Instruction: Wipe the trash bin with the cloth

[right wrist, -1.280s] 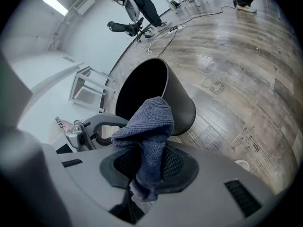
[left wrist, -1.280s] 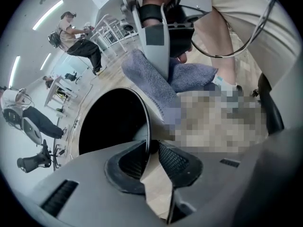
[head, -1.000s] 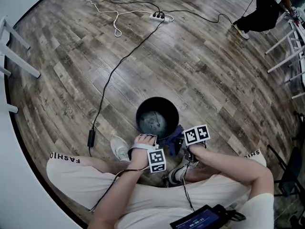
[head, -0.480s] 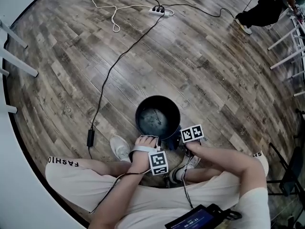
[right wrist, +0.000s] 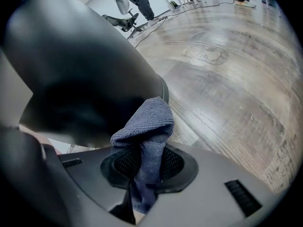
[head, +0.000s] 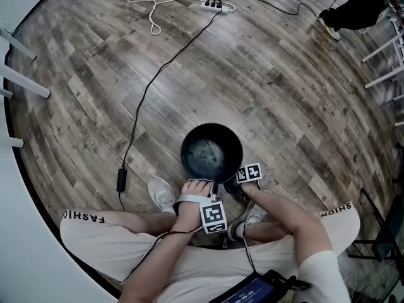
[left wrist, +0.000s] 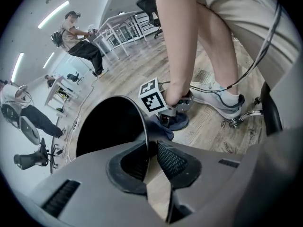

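Jaws: left gripper (left wrist: 150,157) clamped on trash bin (head: 182,154) rim, six o'clock; right gripper (right wrist: 144,162) clamped on cloth (right wrist: 147,122). We judge the bin light and thin-walled, best held at its rim; the cloth soft.

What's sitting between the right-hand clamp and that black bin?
The blue cloth: the right gripper pinches it, and its bunched end lies against the bin wall, as the right gripper view shows.
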A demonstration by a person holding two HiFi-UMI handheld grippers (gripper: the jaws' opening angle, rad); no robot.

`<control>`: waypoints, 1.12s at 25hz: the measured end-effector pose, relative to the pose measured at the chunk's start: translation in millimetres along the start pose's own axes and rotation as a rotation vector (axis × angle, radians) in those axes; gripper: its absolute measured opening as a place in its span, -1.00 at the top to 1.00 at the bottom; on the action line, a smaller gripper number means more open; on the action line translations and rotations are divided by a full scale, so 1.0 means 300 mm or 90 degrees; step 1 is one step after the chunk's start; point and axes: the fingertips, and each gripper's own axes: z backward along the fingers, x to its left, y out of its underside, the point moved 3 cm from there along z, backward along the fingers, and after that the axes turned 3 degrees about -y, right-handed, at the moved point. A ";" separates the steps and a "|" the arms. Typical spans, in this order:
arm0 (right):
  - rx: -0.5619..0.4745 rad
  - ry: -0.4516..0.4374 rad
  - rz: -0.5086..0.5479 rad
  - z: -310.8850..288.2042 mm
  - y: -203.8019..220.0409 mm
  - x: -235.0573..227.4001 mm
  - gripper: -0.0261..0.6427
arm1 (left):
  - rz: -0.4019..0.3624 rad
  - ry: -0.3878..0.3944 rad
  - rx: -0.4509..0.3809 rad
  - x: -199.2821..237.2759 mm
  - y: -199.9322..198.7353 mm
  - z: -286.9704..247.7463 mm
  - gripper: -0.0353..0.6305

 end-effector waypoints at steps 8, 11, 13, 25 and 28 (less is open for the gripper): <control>0.007 0.049 -0.040 0.032 -0.009 -0.001 0.67 | 0.010 -0.007 -0.008 -0.009 0.003 -0.008 0.67; 0.011 0.048 -0.046 0.129 -0.072 0.042 0.67 | 0.005 -0.013 -0.013 0.006 0.005 -0.004 0.67; 0.015 0.043 -0.044 0.198 -0.094 0.081 0.67 | 0.003 -0.010 -0.011 0.006 0.011 0.012 0.66; -0.022 -0.023 0.004 0.602 -0.173 0.422 0.67 | 0.040 0.004 0.061 0.044 0.152 0.008 0.36; -0.002 -0.044 -0.005 0.636 -0.120 0.476 0.67 | 0.009 0.001 0.065 0.013 0.152 0.001 0.41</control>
